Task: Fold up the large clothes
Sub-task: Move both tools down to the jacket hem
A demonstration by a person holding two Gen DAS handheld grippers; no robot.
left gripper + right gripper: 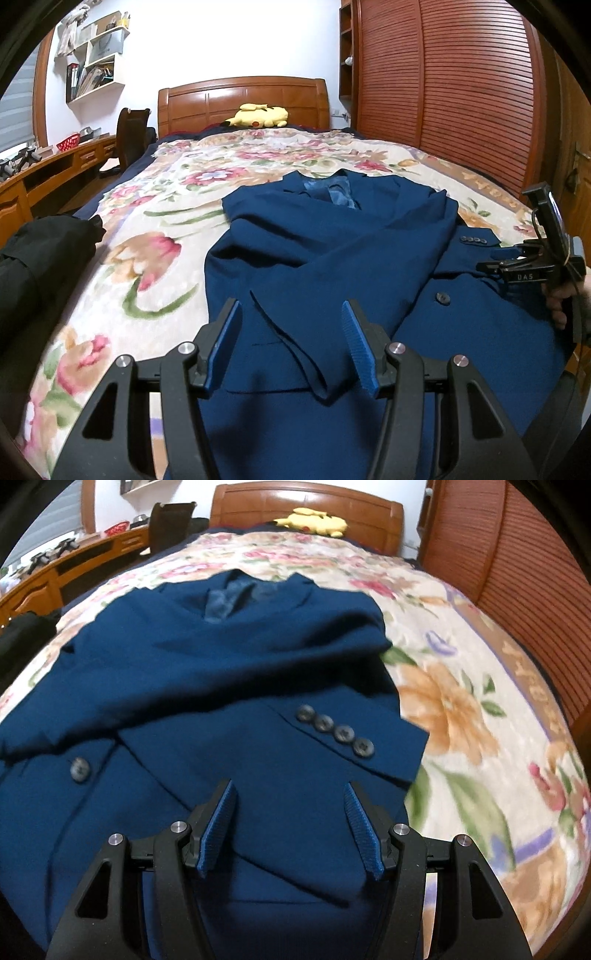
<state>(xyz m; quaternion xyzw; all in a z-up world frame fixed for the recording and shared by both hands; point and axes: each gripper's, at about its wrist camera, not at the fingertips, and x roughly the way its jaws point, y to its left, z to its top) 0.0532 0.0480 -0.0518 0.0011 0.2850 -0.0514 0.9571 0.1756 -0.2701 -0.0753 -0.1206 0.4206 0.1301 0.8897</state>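
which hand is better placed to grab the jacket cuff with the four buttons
Right. The right tool is open just short of the buttoned cuff on the blue jacket; the left tool sits over the other folded sleeve, farther away.

We look down our right gripper (290, 823) at a blue jacket (207, 672) lying on a floral blanket (461, 709), collar toward the headboard (306, 502). Both sleeves are folded across the front; the upper one ends in a cuff (373, 746) bearing four dark buttons (334, 730). A single front button (79, 769) shows at left. Our jaws stand apart above the jacket, nothing between the pads. A yellow plush (314, 522) rests by the headboard.
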